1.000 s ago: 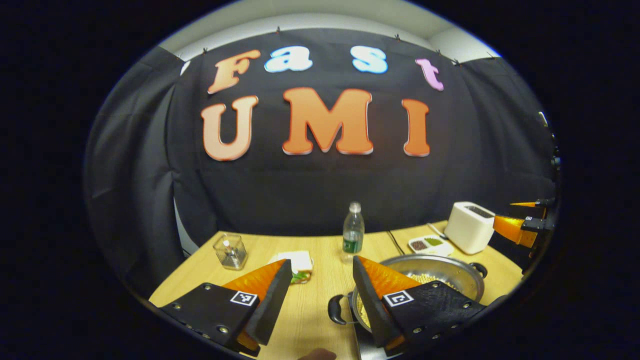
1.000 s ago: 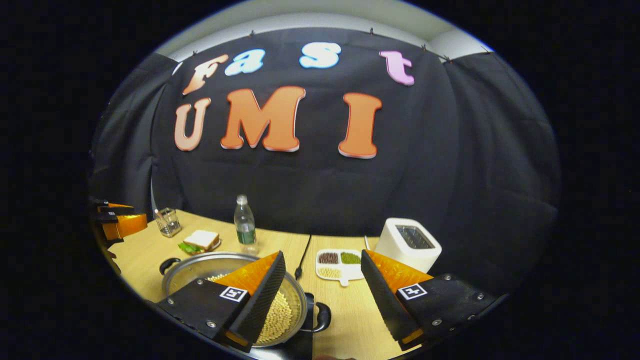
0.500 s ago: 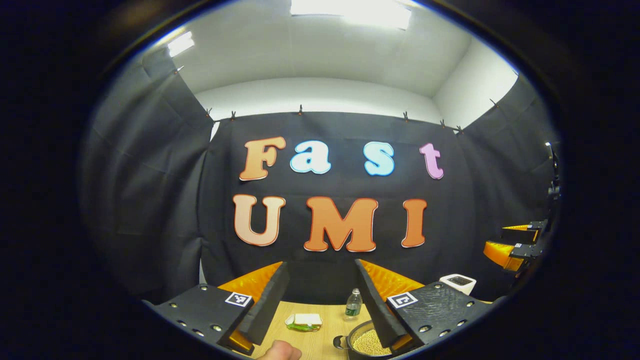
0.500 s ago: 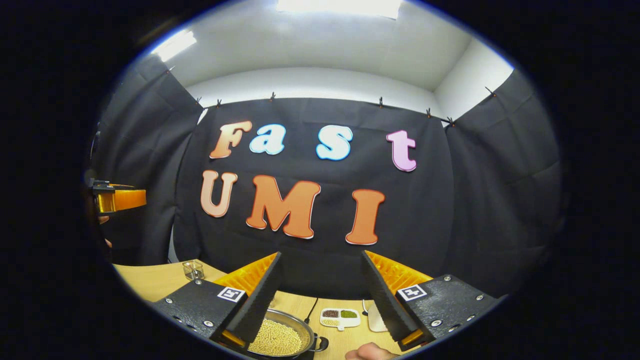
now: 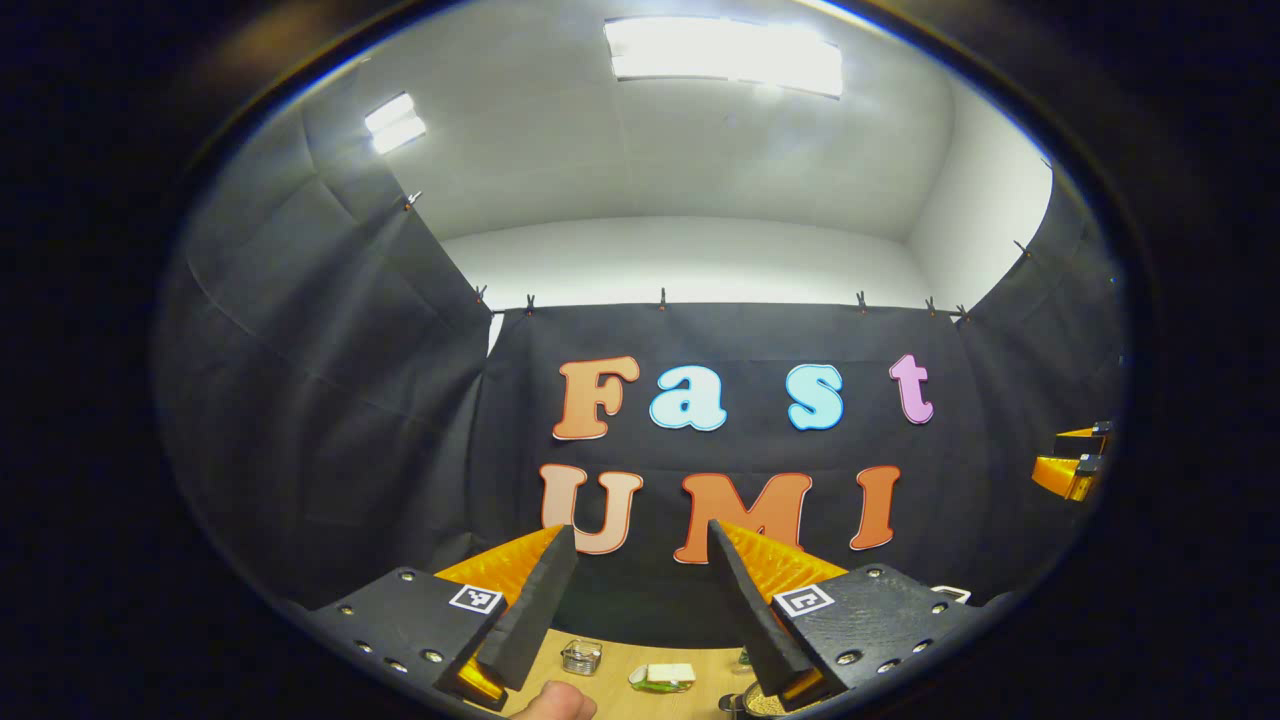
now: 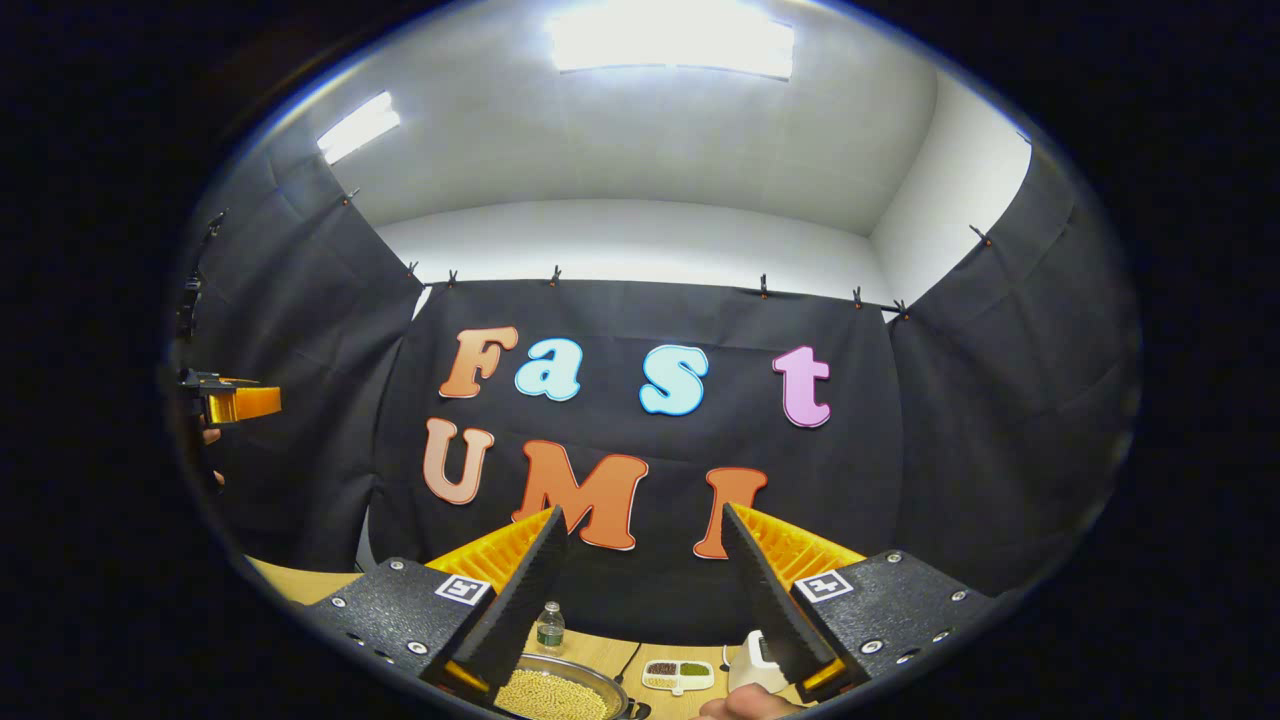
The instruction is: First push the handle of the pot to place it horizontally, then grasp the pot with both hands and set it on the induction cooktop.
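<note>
Right gripper view shows both the right gripper (image 6: 640,590) and left gripper (image 5: 640,605) open, empty, tilted above the pot (image 6: 555,690), so descending blind risks clipping its rim.

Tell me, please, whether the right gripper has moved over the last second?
Yes. The right gripper has risen and tilted upward: the pot has sunk to the right gripper view's bottom edge, and the ceiling now shows.

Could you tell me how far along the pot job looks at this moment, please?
The pot of beans sits on the table, and whether it rests on a cooktop can't be told. Nothing is in hand: the left gripper and right gripper are open, raised and pointing at the wall. Whether anything is left can't be judged.
</note>
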Demonstrator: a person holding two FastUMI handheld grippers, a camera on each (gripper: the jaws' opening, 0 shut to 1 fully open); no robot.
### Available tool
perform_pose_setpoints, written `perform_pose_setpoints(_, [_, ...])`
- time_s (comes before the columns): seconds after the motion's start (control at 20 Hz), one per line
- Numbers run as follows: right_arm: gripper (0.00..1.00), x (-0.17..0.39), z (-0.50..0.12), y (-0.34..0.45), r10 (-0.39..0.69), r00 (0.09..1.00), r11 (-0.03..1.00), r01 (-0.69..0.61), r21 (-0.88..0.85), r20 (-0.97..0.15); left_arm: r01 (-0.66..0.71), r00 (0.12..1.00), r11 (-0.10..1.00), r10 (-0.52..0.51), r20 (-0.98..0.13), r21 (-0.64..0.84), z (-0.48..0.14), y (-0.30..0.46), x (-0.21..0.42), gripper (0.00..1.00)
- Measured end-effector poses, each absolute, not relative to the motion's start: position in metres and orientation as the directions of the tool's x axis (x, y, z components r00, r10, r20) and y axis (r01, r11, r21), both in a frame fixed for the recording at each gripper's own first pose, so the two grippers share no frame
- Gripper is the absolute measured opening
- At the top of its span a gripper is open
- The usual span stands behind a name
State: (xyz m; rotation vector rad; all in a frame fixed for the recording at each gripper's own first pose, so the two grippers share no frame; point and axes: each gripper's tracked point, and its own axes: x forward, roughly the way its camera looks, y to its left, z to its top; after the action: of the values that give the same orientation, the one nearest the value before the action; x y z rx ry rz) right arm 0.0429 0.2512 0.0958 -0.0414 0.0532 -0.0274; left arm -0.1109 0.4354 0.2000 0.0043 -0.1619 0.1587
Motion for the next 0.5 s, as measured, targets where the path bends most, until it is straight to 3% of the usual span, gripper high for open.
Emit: perform_pose_setpoints(0.5, [0.95, 0.040, 0.120, 0.279, 0.028, 1.000, 0.999, -0.028, -0.034, -0.001, -0.177, 0.965, 0.982, 0.160, 0.207, 0.066, 0.217, 0.443, -0.133, 0.82])
